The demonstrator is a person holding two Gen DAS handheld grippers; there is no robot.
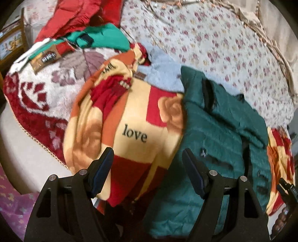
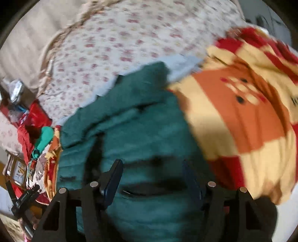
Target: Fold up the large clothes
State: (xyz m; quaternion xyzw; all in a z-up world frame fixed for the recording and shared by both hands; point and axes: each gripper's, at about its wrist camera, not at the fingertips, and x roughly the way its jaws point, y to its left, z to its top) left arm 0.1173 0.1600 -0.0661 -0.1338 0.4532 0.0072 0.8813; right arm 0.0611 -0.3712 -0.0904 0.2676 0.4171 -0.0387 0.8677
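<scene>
A dark green quilted jacket (image 1: 219, 134) lies crumpled on the bed, partly over a yellow, red and orange blanket (image 1: 134, 119) printed with "love". My left gripper (image 1: 148, 154) is open and empty, hovering above the blanket and the jacket's left edge. In the right wrist view the green jacket (image 2: 141, 130) fills the middle, with the blanket (image 2: 242, 115) to its right. My right gripper (image 2: 151, 167) is open, close over the jacket's dark zipper area, with nothing between its fingers. The right gripper's body shows at the far right in the left wrist view (image 1: 286, 188).
A floral bedspread (image 1: 214, 42) covers the bed behind. A white and maroon blanket (image 1: 41, 93) lies left, with red (image 1: 74, 16) and bright green (image 1: 100, 37) clothes beyond it. A light blue garment (image 1: 163, 74) lies under the jacket. A wooden chair (image 1: 13, 42) stands far left.
</scene>
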